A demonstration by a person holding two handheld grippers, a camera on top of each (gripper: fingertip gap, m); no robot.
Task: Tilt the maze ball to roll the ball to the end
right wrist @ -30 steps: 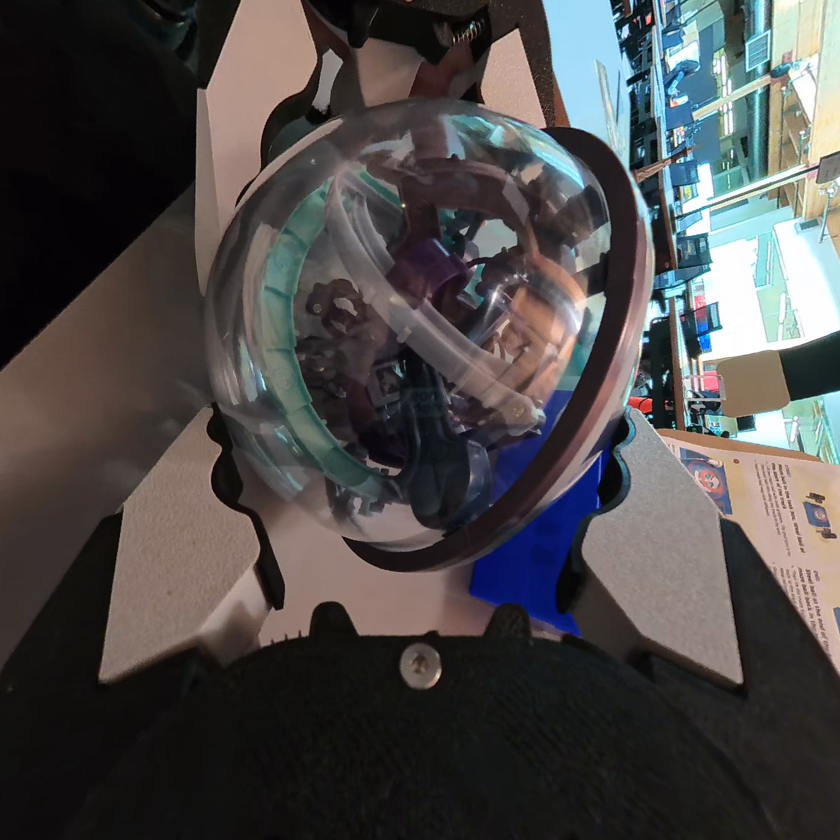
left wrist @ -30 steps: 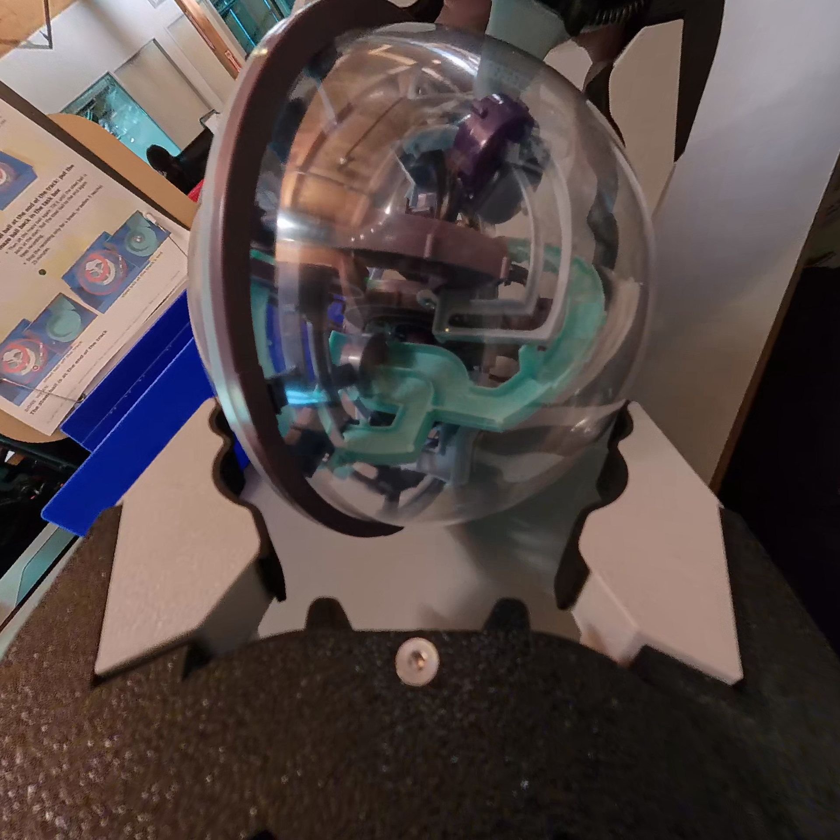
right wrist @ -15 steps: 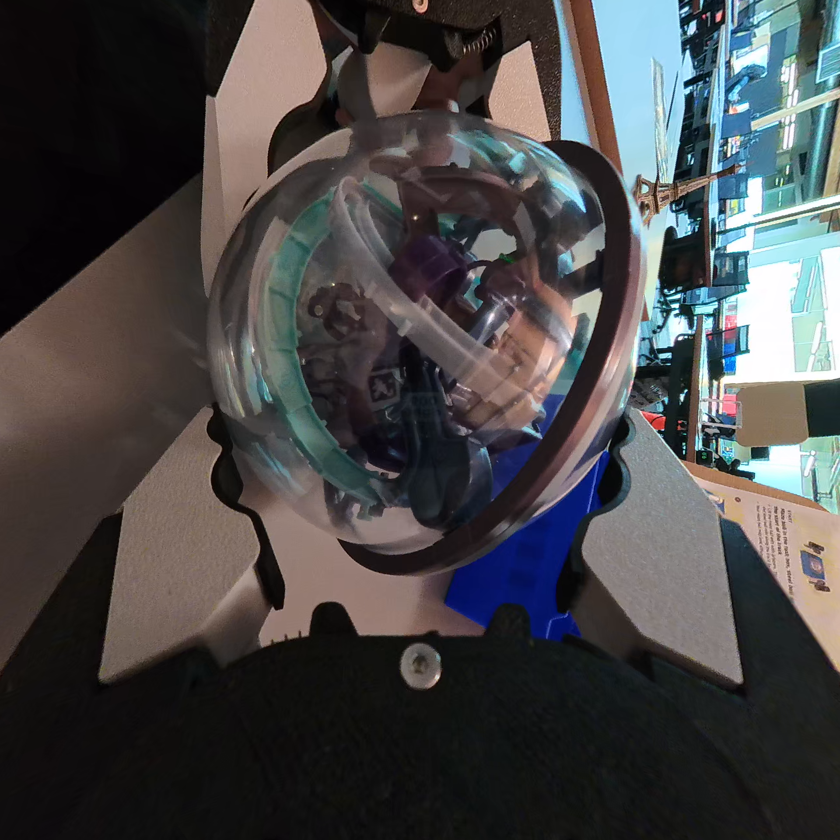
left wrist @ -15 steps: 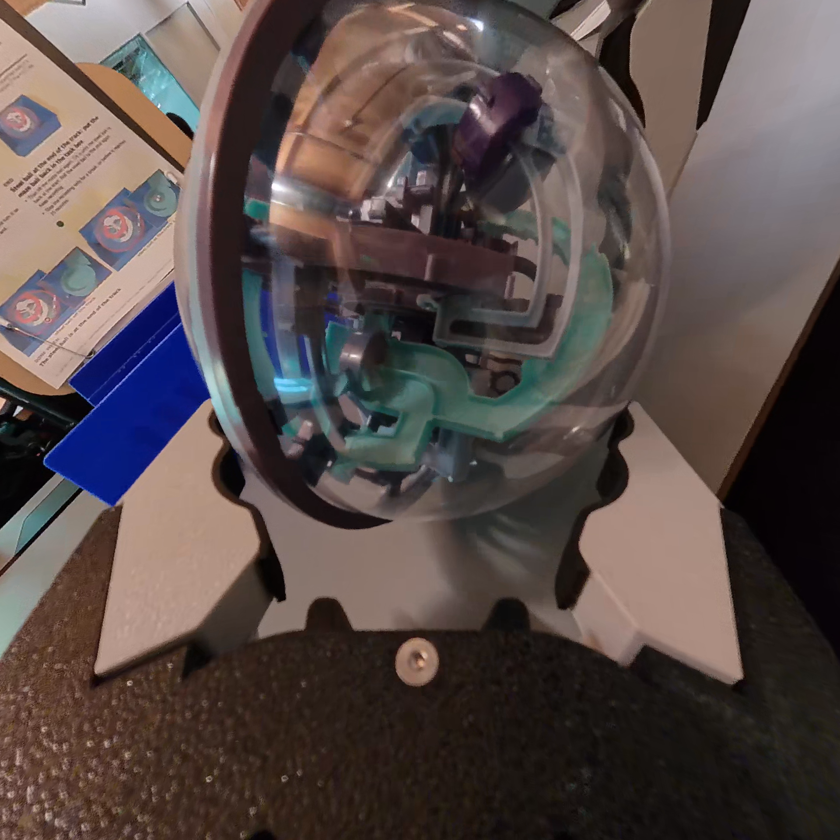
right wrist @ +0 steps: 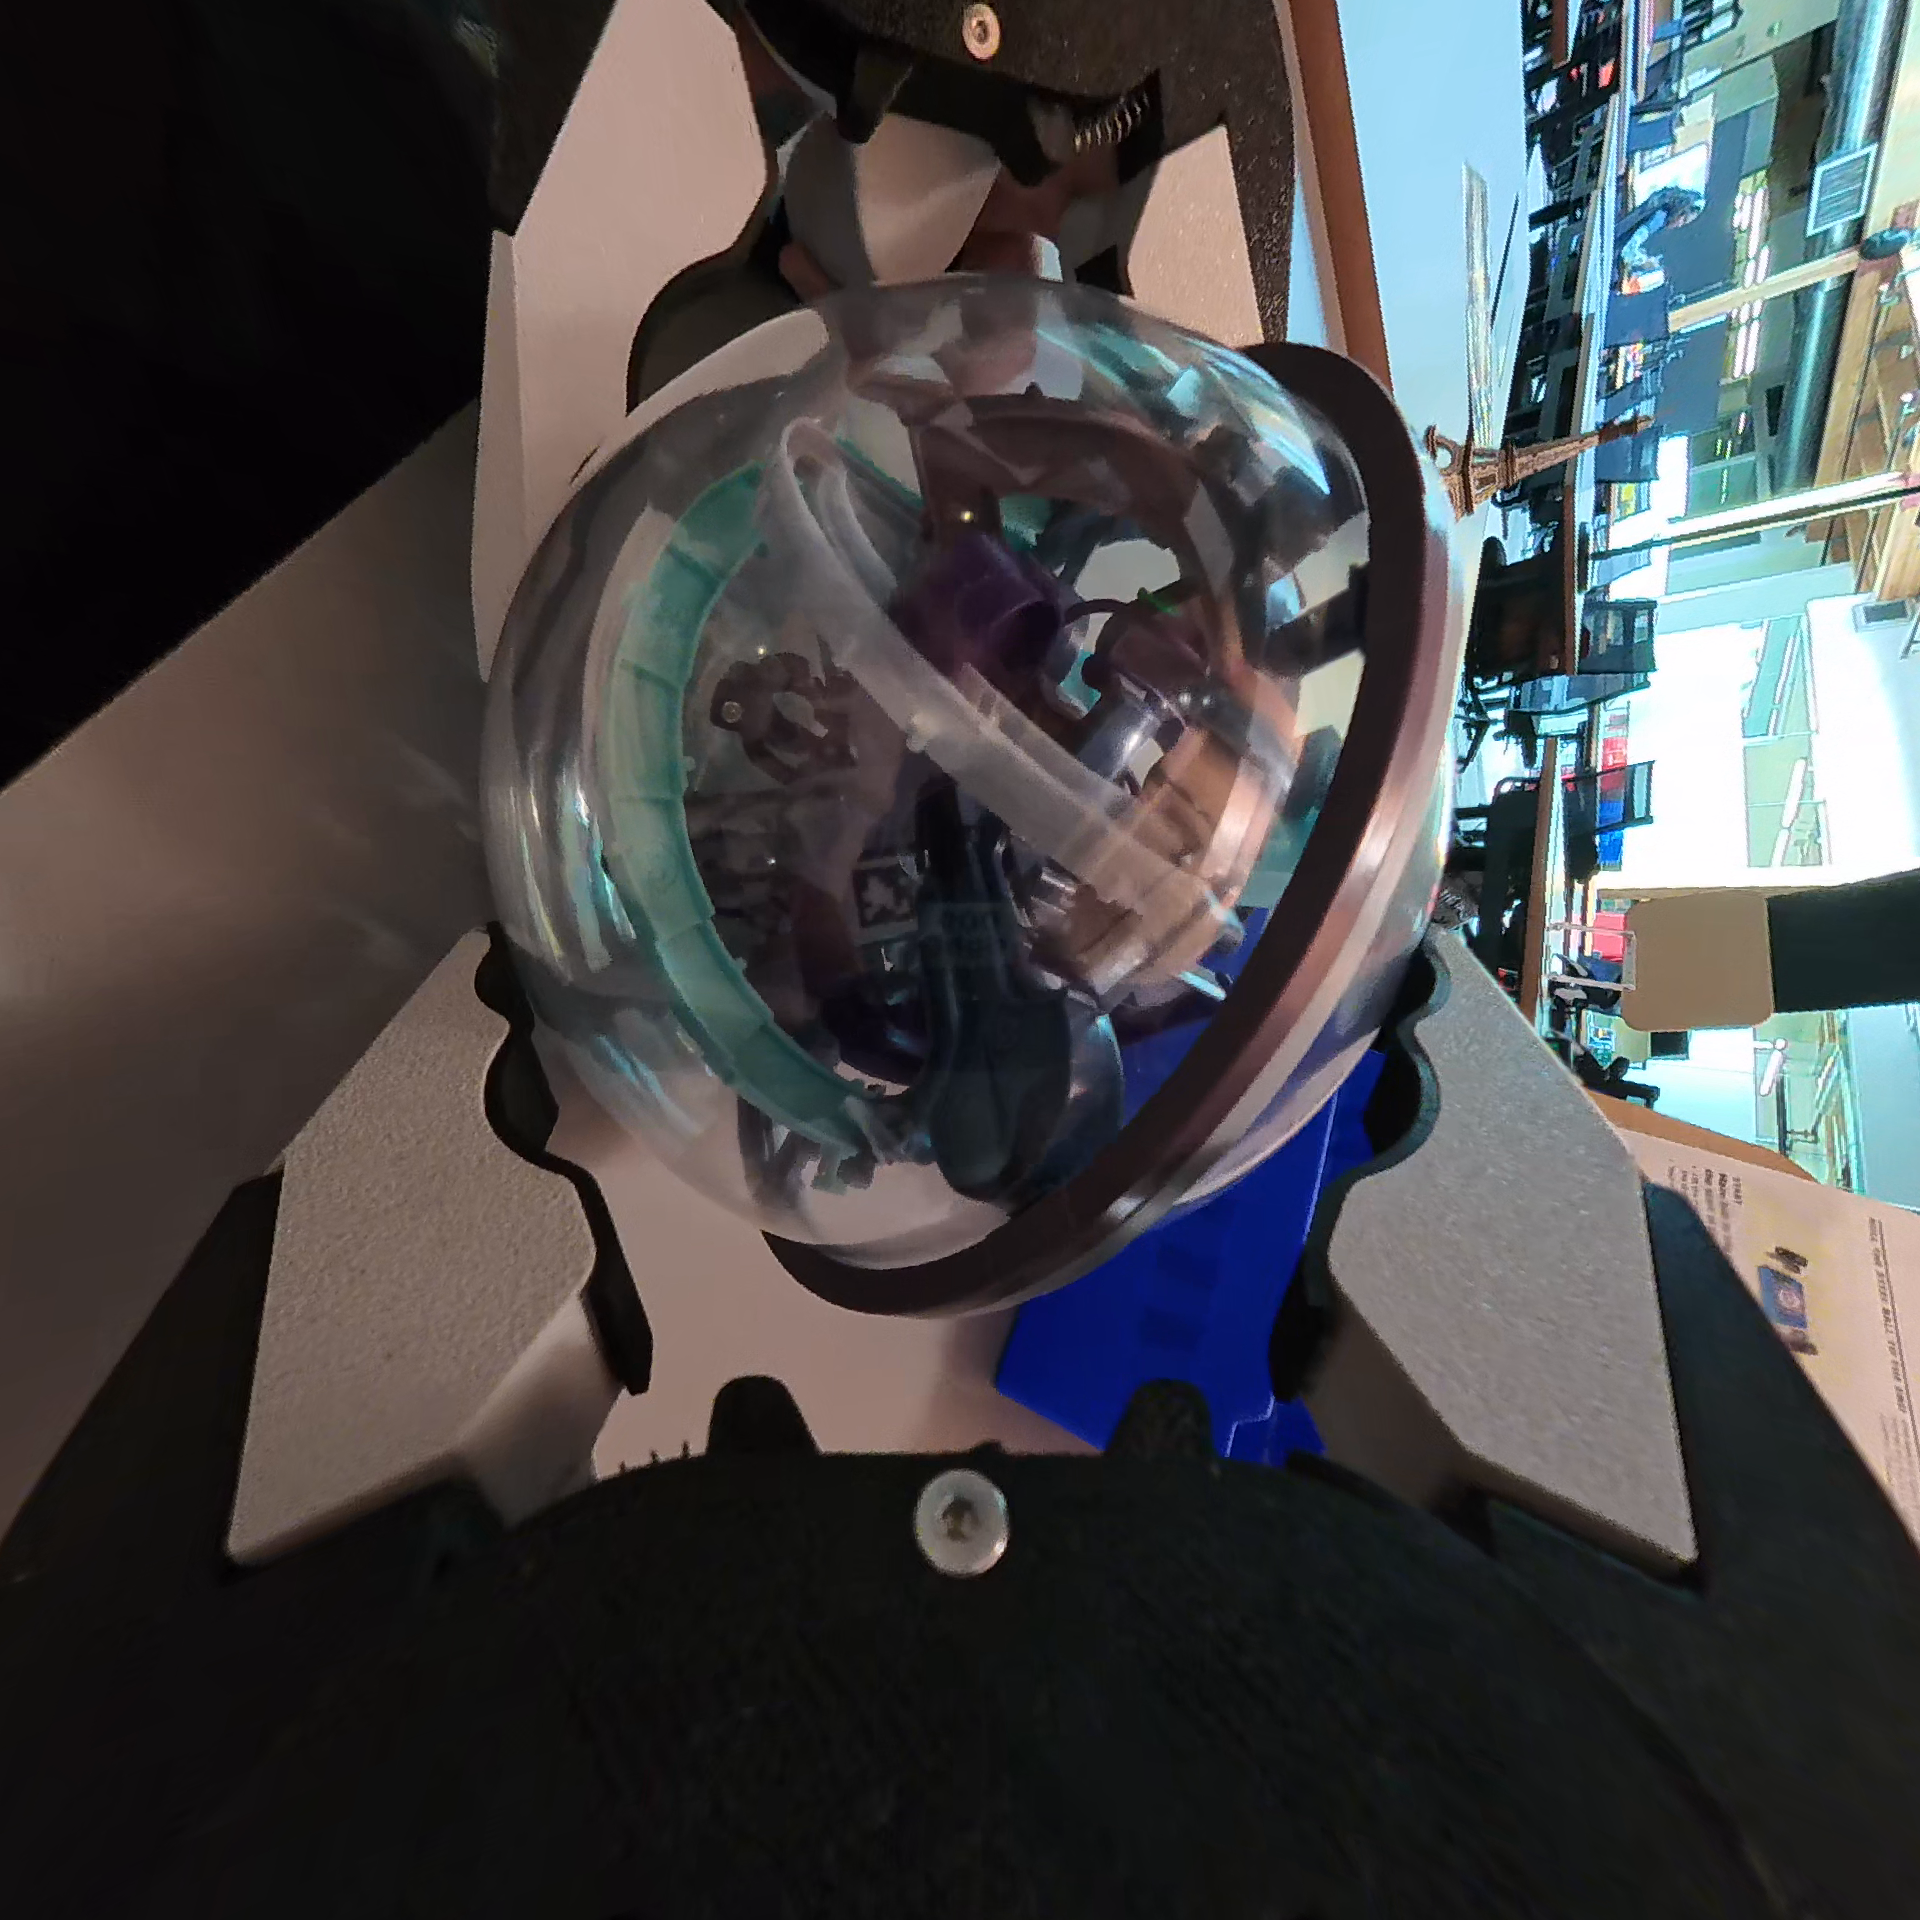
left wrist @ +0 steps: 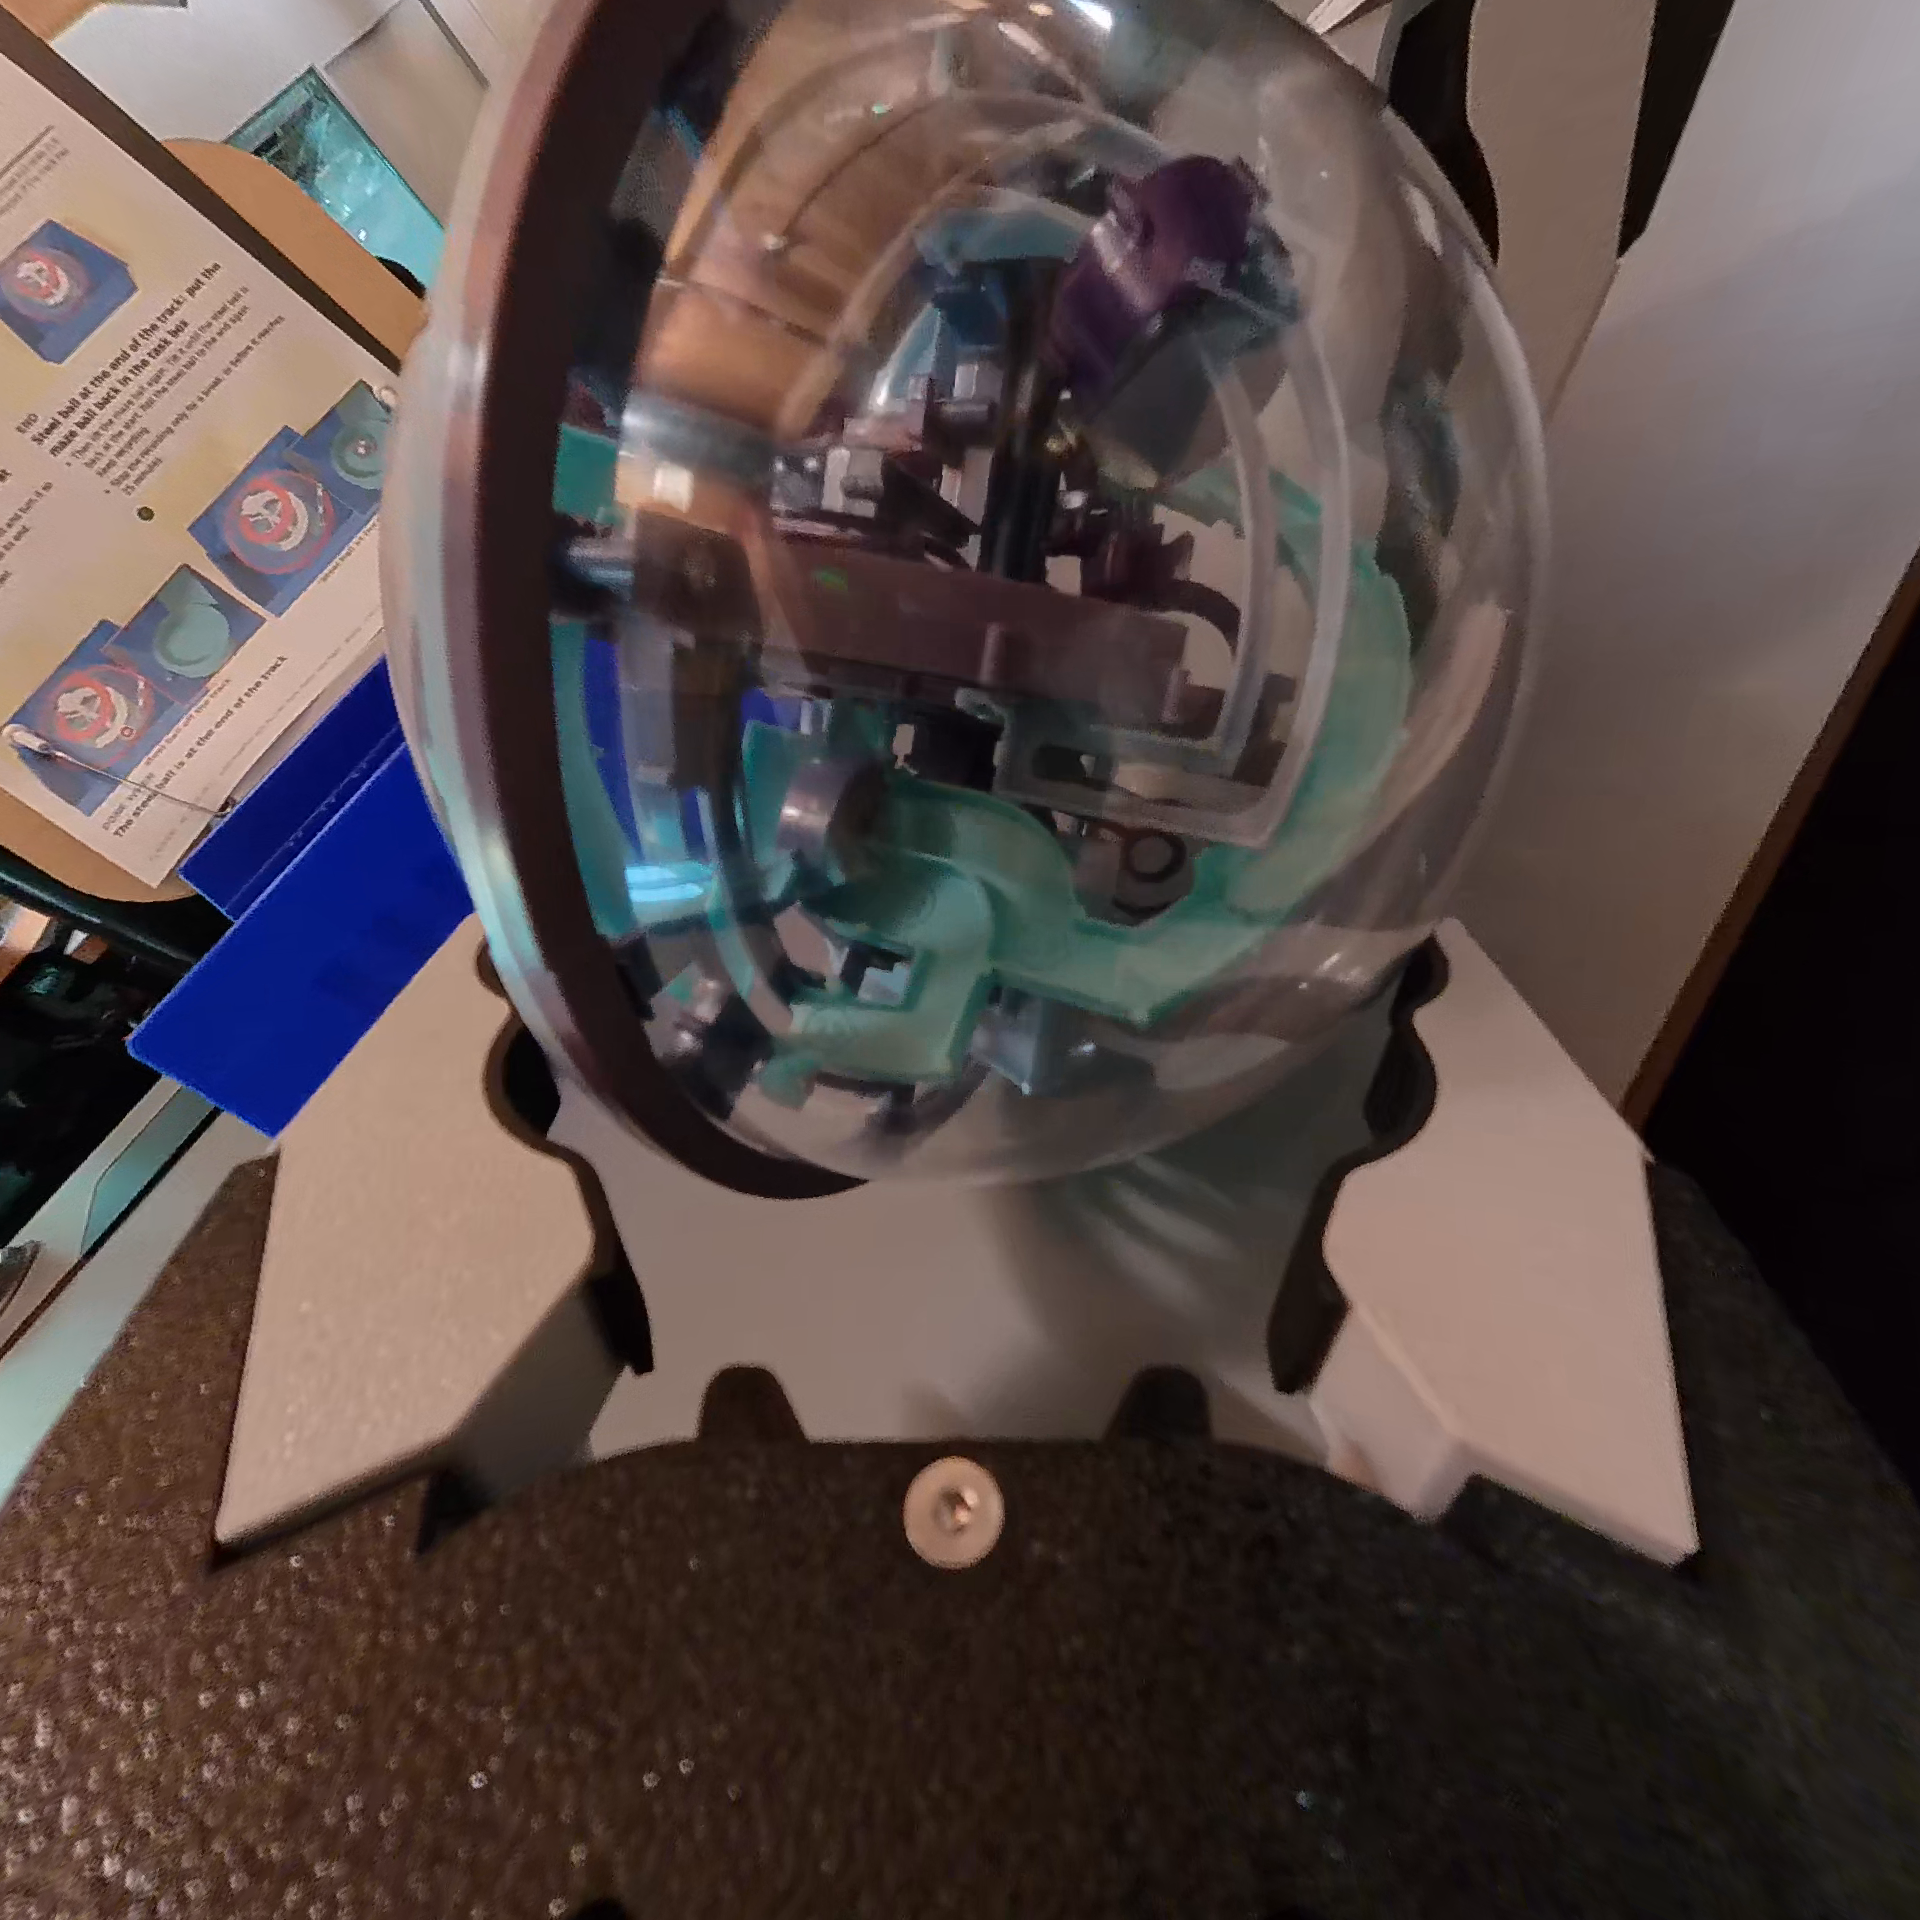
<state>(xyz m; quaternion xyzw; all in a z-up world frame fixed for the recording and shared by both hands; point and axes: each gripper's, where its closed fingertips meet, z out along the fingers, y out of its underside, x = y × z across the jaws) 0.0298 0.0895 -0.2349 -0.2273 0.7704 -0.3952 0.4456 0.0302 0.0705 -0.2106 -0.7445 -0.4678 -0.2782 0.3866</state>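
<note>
The maze ball (left wrist: 966, 582) is a clear sphere with a dark ring around it and teal, brown and purple tracks inside. My left gripper (left wrist: 956, 1039) is shut on it, with its black pads (left wrist: 509, 1049) pressed on both sides. A small silvery piece (left wrist: 821, 821) sits on the teal track. My right gripper (right wrist: 961, 1039) is shut on the maze ball (right wrist: 966, 790) from the opposite side. The left gripper's black body (right wrist: 935, 73) shows beyond the ball in the right wrist view. The ball is held in the air and tilted.
A blue box (left wrist: 301, 935) and a printed instruction sheet (left wrist: 135, 436) on a brown board lie below left; both show in the right wrist view (right wrist: 1174, 1351). A white panel (left wrist: 1714, 520) is close on the right. A person's sleeve (right wrist: 1849, 935) and desks show far off.
Both grippers have turned with the ball still gripped, and the background has swung in both views. The ball fills more of the left wrist view. The silvery piece keeps its place on the teal track.
</note>
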